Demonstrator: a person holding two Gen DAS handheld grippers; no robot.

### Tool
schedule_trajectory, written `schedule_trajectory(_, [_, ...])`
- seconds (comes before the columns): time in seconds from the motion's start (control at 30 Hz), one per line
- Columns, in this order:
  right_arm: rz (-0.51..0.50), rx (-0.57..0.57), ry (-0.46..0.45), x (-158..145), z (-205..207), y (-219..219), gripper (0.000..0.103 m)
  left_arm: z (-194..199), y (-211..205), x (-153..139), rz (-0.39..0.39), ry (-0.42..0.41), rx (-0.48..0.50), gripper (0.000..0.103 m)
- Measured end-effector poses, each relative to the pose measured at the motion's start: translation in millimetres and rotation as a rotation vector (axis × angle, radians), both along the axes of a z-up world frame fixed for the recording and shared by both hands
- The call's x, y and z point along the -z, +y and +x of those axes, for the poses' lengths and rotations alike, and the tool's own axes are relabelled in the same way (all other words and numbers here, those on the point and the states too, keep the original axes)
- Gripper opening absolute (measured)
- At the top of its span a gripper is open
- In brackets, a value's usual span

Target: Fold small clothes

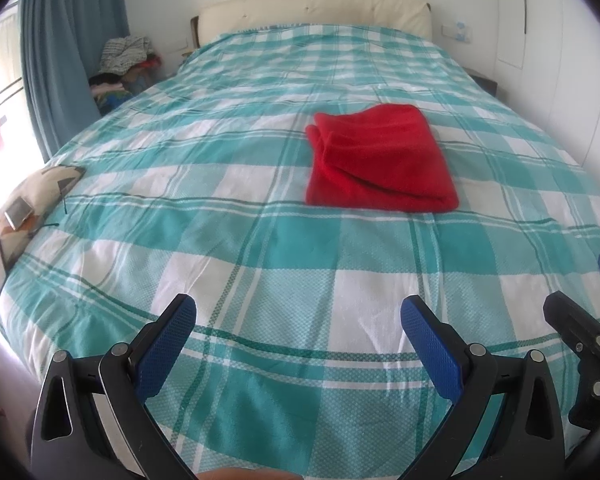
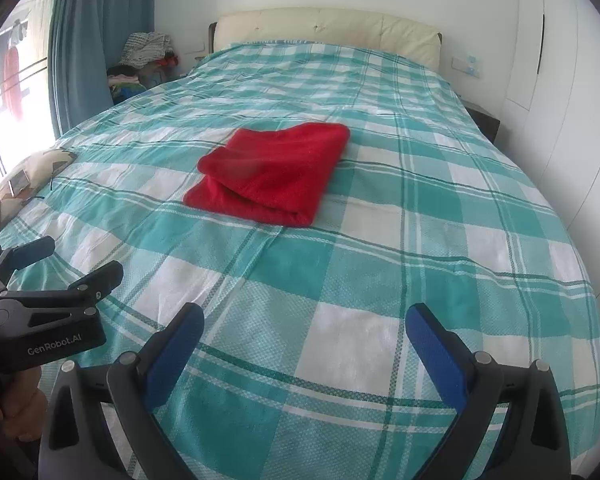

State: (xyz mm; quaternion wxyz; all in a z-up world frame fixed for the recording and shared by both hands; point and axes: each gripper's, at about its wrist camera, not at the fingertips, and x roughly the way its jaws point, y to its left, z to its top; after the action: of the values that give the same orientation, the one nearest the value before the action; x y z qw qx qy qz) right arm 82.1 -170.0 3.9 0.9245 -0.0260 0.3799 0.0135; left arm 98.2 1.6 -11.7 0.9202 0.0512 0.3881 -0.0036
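Note:
A red cloth lies folded into a small rectangle on the bed's teal and white checked cover; it also shows in the right wrist view. My left gripper is open and empty, held near the bed's front edge, well short of the cloth. My right gripper is open and empty too, beside the left one. The right gripper shows at the right edge of the left wrist view. The left gripper shows at the left edge of the right wrist view.
A patterned cushion lies at the bed's left edge. A cream headboard stands at the far end. A pile of clothes sits beside a blue curtain at the back left. White wardrobe doors line the right side.

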Motion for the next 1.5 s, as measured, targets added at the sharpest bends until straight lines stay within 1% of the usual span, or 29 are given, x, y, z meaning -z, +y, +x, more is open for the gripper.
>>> schedule_trajectory(0.2, [-0.015, 0.01, 0.009, -2, -3, 0, 0.1, -2, 1, -4, -0.003, -0.005, -0.001, 0.103])
schedule_trajectory(0.5, [-0.057, 0.018, -0.002, -15, -8, 6, 0.1, -11, 1, -15, 0.032, -0.03, 0.0, 0.103])
schedule_trajectory(0.73, [-0.101, 0.021, -0.018, -22, -12, 9, 0.102, -13, -1, -18, 0.041, -0.035, -0.006, 0.103])
schedule_trajectory(0.87, [-0.087, 0.019, -0.021, -25, -14, 6, 0.102, -18, 0, -23, 0.025, -0.049, -0.016, 0.103])
schedule_trajectory(0.97, [-0.068, 0.011, -0.03, -30, -18, 4, 0.102, -23, 1, -30, 0.012, -0.07, -0.003, 0.103])
schedule_trajectory(1.07, [-0.045, 0.013, -0.027, -32, -21, 0, 0.102, -27, 3, -39, 0.022, -0.081, 0.005, 0.103])
schedule_trajectory(1.17, [-0.022, 0.014, -0.019, -34, -24, -3, 0.102, -30, 5, -47, 0.008, -0.066, 0.008, 0.103])
schedule_trajectory(1.23, [-0.024, 0.012, -0.015, -36, -27, -4, 0.102, -32, 6, -51, 0.009, -0.052, 0.011, 0.103])
schedule_trajectory(1.37, [-0.02, 0.014, -0.025, -43, -33, -3, 0.102, -37, 8, -56, 0.034, -0.068, -0.017, 0.103])
schedule_trajectory(1.5, [-0.013, 0.0, -0.037, -50, -35, 3, 0.102, -38, 12, -58, 0.017, -0.062, -0.018, 0.103])
